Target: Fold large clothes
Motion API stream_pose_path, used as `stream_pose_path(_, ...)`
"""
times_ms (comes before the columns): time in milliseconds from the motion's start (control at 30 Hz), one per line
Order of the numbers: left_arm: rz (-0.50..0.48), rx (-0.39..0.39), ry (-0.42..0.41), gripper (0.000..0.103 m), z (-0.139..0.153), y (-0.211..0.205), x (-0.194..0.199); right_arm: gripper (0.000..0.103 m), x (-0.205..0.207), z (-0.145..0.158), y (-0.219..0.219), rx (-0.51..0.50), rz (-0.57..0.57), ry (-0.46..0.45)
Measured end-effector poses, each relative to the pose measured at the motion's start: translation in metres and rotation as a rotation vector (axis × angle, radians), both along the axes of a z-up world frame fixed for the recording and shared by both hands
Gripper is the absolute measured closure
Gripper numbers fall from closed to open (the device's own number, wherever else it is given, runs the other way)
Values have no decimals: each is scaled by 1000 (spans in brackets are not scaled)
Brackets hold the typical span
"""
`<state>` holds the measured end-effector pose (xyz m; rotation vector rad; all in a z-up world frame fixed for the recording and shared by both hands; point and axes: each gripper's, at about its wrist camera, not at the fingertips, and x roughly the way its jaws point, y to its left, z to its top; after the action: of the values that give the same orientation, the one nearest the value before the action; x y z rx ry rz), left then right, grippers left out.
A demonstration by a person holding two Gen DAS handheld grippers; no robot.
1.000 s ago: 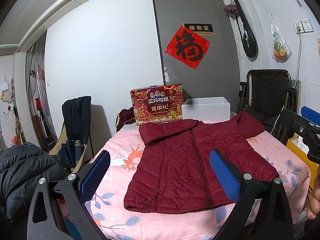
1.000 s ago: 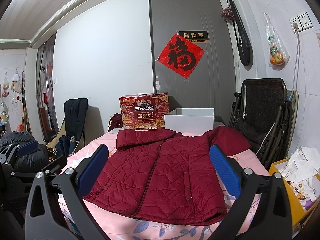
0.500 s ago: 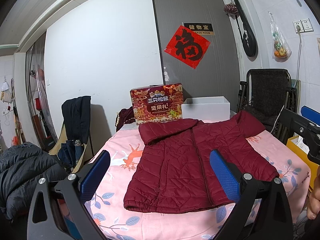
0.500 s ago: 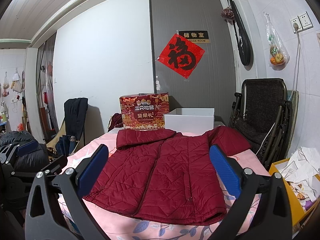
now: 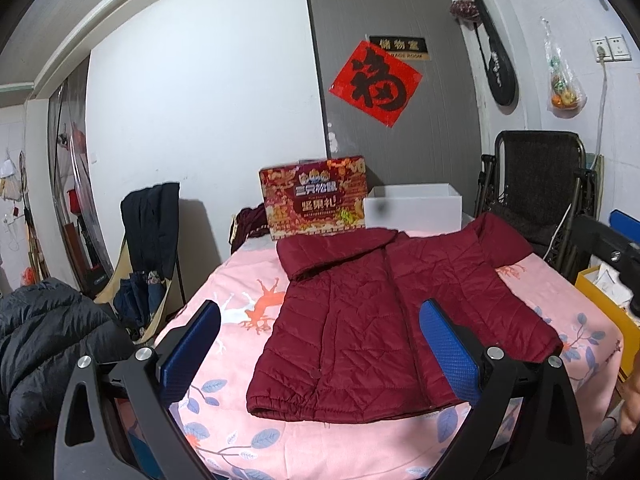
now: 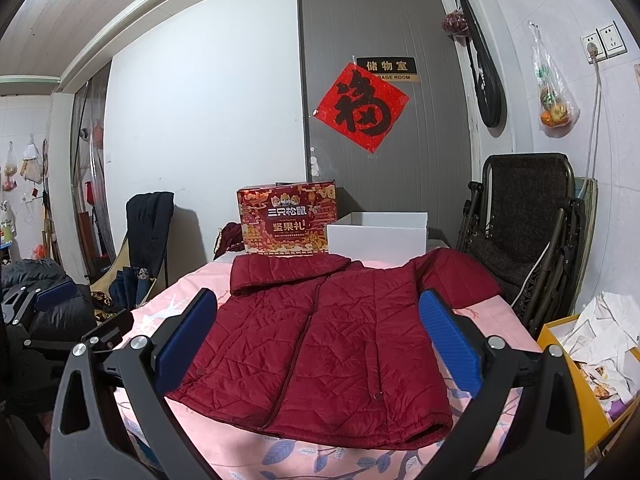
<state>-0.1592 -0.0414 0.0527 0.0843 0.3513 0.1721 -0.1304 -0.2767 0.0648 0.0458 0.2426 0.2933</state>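
A dark red quilted jacket point(image 5: 384, 316) lies flat, front up, on a table with a pink patterned cloth point(image 5: 240, 304). It also shows in the right wrist view point(image 6: 316, 344). Its left sleeve is folded across the chest and its right sleeve point(image 6: 456, 280) lies out toward the chair. My left gripper point(image 5: 320, 344) is open and empty, held above the near edge of the table. My right gripper point(image 6: 318, 340) is open and empty, held above the jacket's hem. Neither touches the jacket.
A red gift box point(image 5: 314, 202) and a white box point(image 5: 414, 210) stand at the table's far edge. A black folding chair point(image 6: 528, 224) is at the right, a yellow bin with papers point(image 6: 592, 344) beside it. A chair with dark clothes point(image 5: 148, 248) is at the left.
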Motion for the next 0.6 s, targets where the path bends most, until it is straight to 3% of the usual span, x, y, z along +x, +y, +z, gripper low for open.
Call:
stream_pose_path(133, 50, -12, 75, 3, -18, 23, 24, 4, 19, -7, -16, 8, -23, 62)
stream_pose_path(233, 83, -5, 156, 3, -40, 40, 42, 4, 42, -26, -26, -68, -77, 120)
stream_pose_path(300, 101, 13, 217, 3, -63, 53, 54, 4, 56, -42, -34, -82, -99, 113)
stream_pose_path(333, 107, 18, 237, 3, -71, 57, 58, 4, 68, -59, -42, -113, -118, 163)
stream_pose_path(400, 115, 15, 300, 3, -93, 68, 71, 4, 84, -87, -43, -59, -123, 269)
stream_pose_path(500, 120, -47, 385, 3, -118, 85, 92, 4, 116, -142, -49, -81, -154, 425)
stream_pose_path(600, 124, -96, 444, 3, -139, 99, 105, 4, 144, -180, -60, -75, -175, 520)
